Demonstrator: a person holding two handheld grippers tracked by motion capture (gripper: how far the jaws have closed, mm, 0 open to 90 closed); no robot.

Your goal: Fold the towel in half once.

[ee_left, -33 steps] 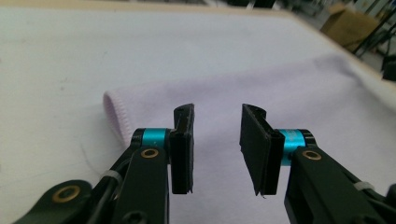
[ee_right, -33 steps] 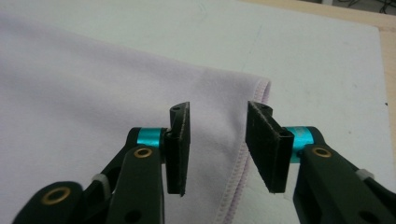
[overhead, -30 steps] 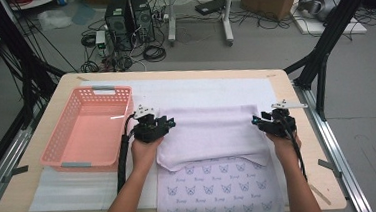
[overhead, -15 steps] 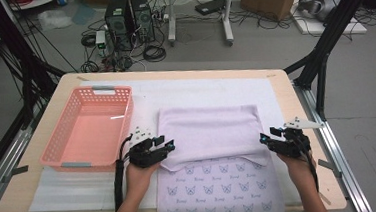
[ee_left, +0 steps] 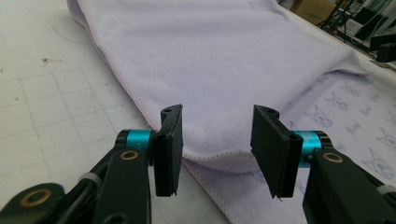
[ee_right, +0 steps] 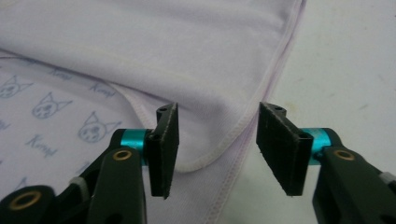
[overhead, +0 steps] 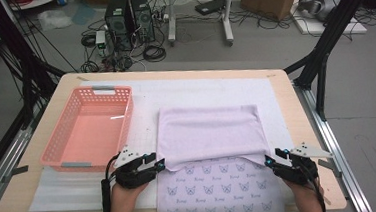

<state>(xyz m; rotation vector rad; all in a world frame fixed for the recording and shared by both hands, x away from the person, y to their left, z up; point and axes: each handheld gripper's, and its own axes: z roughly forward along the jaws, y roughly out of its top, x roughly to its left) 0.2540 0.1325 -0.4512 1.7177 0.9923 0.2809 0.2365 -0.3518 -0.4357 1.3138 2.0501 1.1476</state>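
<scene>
The work in hand is the folding of a lilac towel [overhead: 210, 134] that lies on the white gridded mat [overhead: 200, 87] at the middle of the table [overhead: 299, 143], to the right of the empty pink basket [overhead: 90, 130]. The far half is folded forward over itself, so the plain side lies on top and a printed strip with cat faces lies bare at the near edge.

The left gripper [overhead: 152, 164] sits at the near left corner of the folded flap, the right gripper [overhead: 271, 161] at the near right corner. Both stand with jaws apart. In the left gripper view the folded corner [ee_left: 219, 161] lies on the mat between and just beyond the jaws, touched by neither. The right gripper view shows the same for the other corner [ee_right: 198, 161]. Nothing is held.

Judgement: the flap is laid down and let go, and the fold is part done, since the printed strip remains uncovered.

To carry the step out well:
- Check that the two hemmed side edges of the upper layer lie on those of the lower layer; the right hem [ee_right: 275, 60] appears close but not exactly matched.
- Draw both grippers off low and straight, so that no jaw catches a hem and drags the flap.
- For the next fold, grip both layers at each corner together, and move both hands evenly to keep the crease square.
</scene>
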